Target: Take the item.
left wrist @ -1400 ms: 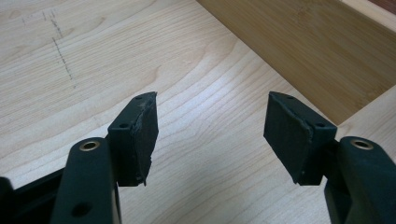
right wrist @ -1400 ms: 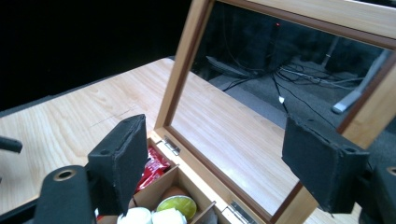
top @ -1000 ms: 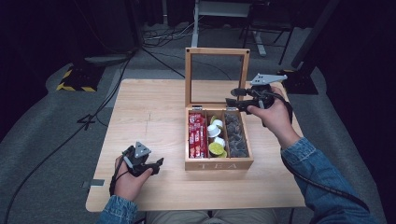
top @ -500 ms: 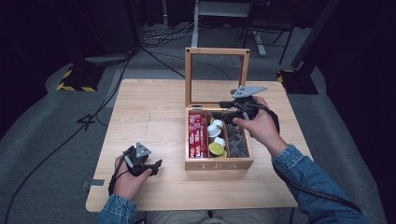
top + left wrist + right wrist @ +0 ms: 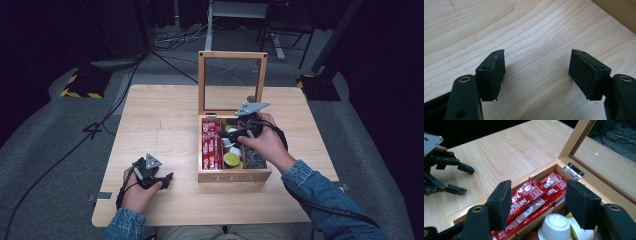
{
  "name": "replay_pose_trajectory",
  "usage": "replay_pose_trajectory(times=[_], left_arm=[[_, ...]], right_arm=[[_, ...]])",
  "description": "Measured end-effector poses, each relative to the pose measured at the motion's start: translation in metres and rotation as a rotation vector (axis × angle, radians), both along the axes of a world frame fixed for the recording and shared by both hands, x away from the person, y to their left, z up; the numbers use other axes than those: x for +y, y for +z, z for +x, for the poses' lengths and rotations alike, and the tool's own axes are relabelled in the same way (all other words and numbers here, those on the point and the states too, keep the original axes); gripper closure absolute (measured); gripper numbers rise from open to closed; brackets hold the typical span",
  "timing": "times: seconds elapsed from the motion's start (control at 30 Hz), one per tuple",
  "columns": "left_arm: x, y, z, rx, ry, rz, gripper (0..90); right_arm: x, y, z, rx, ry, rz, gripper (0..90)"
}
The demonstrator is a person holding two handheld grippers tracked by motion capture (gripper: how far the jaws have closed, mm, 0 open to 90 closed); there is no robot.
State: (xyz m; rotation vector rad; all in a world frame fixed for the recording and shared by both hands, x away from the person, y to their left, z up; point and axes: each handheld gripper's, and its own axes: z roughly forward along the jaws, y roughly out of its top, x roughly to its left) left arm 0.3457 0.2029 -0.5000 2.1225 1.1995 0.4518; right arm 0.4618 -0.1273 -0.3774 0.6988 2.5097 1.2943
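Wooden table (image 5: 160,125), tea box (image 5: 235,176) near front edge. Right gripper (image 5: 537,202) spread above red sachets (image 5: 534,197); left gripper (image 5: 537,70) spread, idle on table. Risk: jaw clips box wall, shifts box.

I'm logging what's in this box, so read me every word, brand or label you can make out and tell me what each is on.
"TEA" on the front wall of the wooden box.
"NESCAFE" on the red sachets in the box's left compartment; their smaller white print is too blurred to read.
The white pod shows no legible text.
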Motion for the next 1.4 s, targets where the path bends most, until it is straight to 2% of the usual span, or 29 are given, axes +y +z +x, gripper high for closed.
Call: replay_pose_trajectory(times=[0.27,0.5,0.67,0.8,1.03,1.4], left_arm=[[0.000,-0.003,0.001,-0.020,-0.007,-0.016,25.4],[0.000,-0.003,0.001,-0.018,-0.009,-0.014,25.4],[0.000,-0.003,0.001,-0.019,-0.008,-0.013,25.4],[0.000,-0.003,0.000,-0.019,-0.009,-0.013,25.4],[0.000,-0.003,0.000,-0.022,-0.007,-0.014,25.6],[-0.001,-0.003,0.000,-0.021,-0.015,-0.011,25.9]], right_arm=[[0.010,-0.013,-0.002,0.029,0.011,-0.029,38.4],[0.022,-0.024,-0.006,0.068,0.037,-0.052,38.4],[0.033,-0.032,-0.007,0.082,0.046,-0.087,38.2],[0.040,-0.038,-0.010,0.122,0.057,-0.098,35.5],[0.046,-0.045,-0.012,0.135,0.006,-0.167,34.9],[0.057,-0.053,-0.013,0.124,-0.012,-0.238,33.4]])
